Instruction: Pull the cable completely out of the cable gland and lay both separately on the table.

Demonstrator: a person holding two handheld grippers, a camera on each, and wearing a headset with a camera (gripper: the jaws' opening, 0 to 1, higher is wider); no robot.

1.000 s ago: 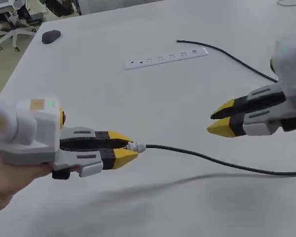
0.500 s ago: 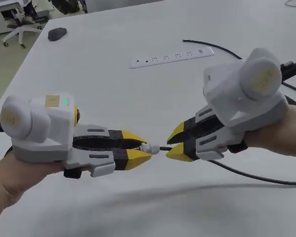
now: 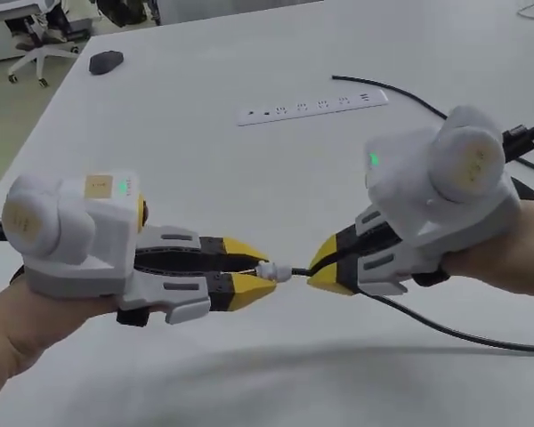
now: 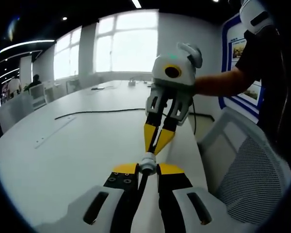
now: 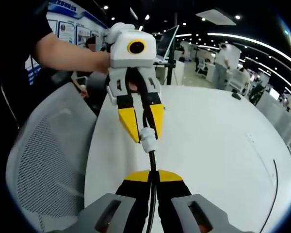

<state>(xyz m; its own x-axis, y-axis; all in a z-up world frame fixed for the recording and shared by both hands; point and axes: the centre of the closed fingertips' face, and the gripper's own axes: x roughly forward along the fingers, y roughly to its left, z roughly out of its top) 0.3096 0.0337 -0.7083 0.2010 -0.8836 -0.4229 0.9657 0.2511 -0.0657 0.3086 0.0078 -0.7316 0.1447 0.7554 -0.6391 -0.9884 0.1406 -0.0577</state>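
White plastic gland (image 3: pixel 271 269), low in the frame's centre, is sitting clenched in your left claw (image 3: pixel 254 270) above the desk (image 3: pixel 214 151). Your right claw (image 3: pixel 322 271) is pinching the black cable (image 3: pixel 427 326) just beside it. The cable is looking limp and probably slippery, so gripping close to the gland is serving you well.

The cable (image 3: pixel 445 331) runs off the head view's right edge, its end cut off.

White table (image 3: pixel 205 71): power strip (image 3: pixel 313 107), perhaps a mouse (image 3: pixel 107 61)
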